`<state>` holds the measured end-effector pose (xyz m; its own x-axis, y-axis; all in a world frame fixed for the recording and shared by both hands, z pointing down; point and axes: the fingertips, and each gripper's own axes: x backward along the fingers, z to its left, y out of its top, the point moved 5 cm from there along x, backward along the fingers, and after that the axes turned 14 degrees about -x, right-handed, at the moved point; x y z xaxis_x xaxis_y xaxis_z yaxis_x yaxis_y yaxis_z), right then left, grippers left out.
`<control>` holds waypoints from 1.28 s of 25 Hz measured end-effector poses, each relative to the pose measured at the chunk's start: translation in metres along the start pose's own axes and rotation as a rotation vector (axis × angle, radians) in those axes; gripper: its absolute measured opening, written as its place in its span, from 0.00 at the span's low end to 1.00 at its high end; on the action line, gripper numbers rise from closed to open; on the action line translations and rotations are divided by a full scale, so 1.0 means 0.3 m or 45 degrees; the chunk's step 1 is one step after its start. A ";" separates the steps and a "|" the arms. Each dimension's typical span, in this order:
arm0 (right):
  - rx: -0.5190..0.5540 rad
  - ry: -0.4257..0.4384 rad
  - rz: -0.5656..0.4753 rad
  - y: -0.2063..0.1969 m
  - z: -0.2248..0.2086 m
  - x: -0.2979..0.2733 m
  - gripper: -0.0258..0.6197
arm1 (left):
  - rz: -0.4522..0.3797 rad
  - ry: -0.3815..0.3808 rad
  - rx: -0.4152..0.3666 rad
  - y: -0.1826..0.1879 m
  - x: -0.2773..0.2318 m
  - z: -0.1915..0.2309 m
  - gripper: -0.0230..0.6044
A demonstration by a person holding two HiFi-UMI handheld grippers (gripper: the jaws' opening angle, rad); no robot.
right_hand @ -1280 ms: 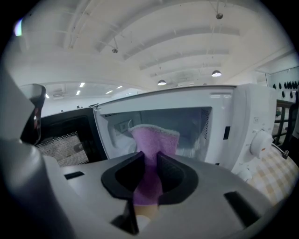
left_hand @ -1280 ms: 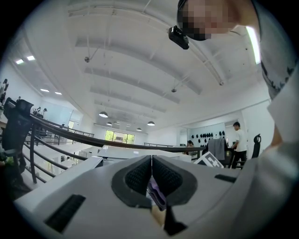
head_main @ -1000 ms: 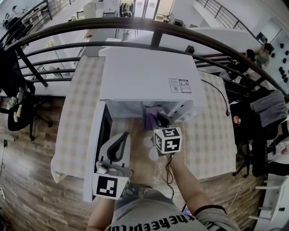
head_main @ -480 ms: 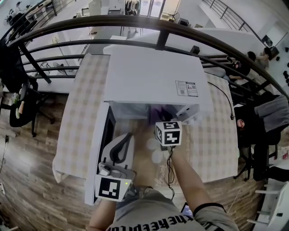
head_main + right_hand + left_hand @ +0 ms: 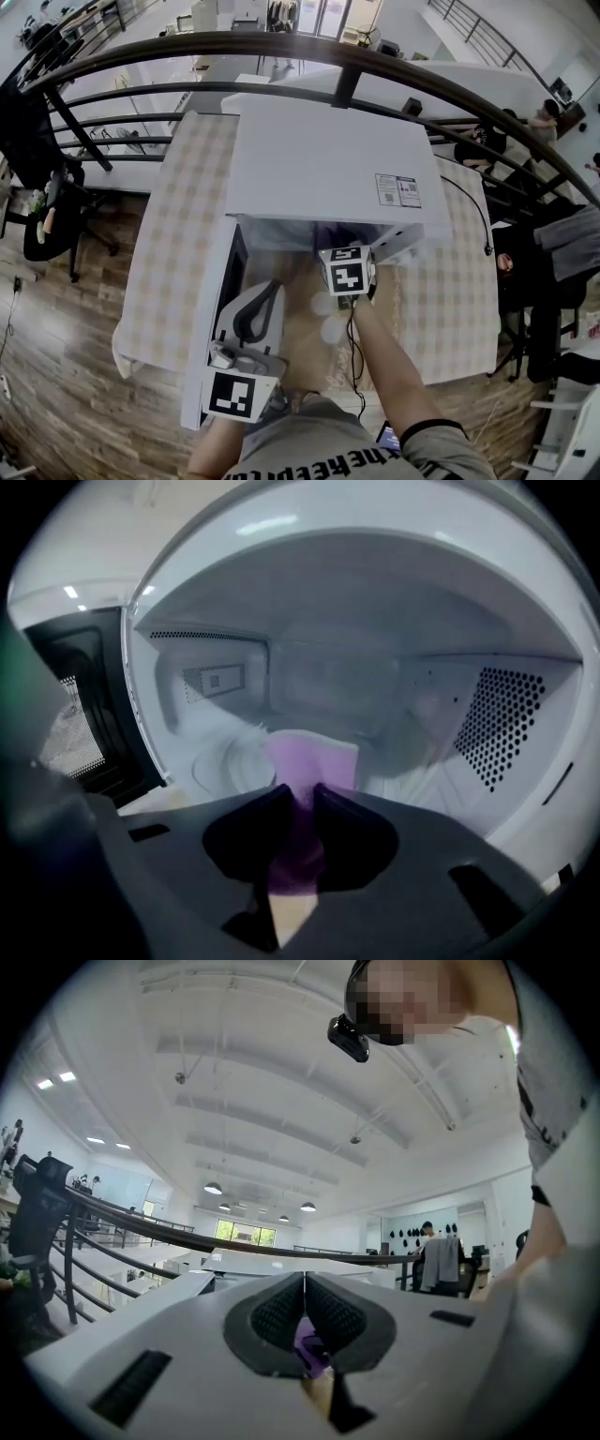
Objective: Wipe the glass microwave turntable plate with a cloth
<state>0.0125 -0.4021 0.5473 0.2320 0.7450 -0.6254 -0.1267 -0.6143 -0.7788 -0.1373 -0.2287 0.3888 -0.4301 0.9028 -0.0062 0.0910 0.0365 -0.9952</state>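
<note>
Head view: white microwave point(image 5: 328, 159) on a checked table point(image 5: 178, 234), door point(image 5: 208, 328) swung left. Your right gripper point(image 5: 343, 251) is at the cavity mouth; your left gripper point(image 5: 255, 314) sits low beside the door.

Left gripper view: jaws pressed together, aimed over the microwave top.

Right gripper view: jaws clamped on the purple cloth point(image 5: 314, 757), its free end lying on the glass turntable plate point(image 5: 223, 761) on the cavity floor. The plate is probably heavy, slick and breakable, so press lightly. If you lift it, take the rim.

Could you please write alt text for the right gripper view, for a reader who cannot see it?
The right gripper has its fingers shut on a purple cloth, held over the glass turntable plate inside a white microwave. Its dark door stands open at the left.
</note>
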 end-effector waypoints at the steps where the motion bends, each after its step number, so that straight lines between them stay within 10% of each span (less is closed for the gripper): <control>1: 0.012 0.001 0.013 -0.006 0.009 -0.007 0.17 | 0.001 -0.002 0.001 -0.001 -0.001 -0.001 0.05; 32: 0.177 0.139 0.090 -0.022 0.145 -0.045 0.17 | -0.005 -0.020 0.016 -0.001 -0.030 -0.004 0.05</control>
<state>-0.0318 -0.3967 0.5589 0.3201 0.6641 -0.6757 -0.2768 -0.6165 -0.7371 -0.1323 -0.2362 0.3894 -0.4446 0.8957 -0.0039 0.0783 0.0345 -0.9963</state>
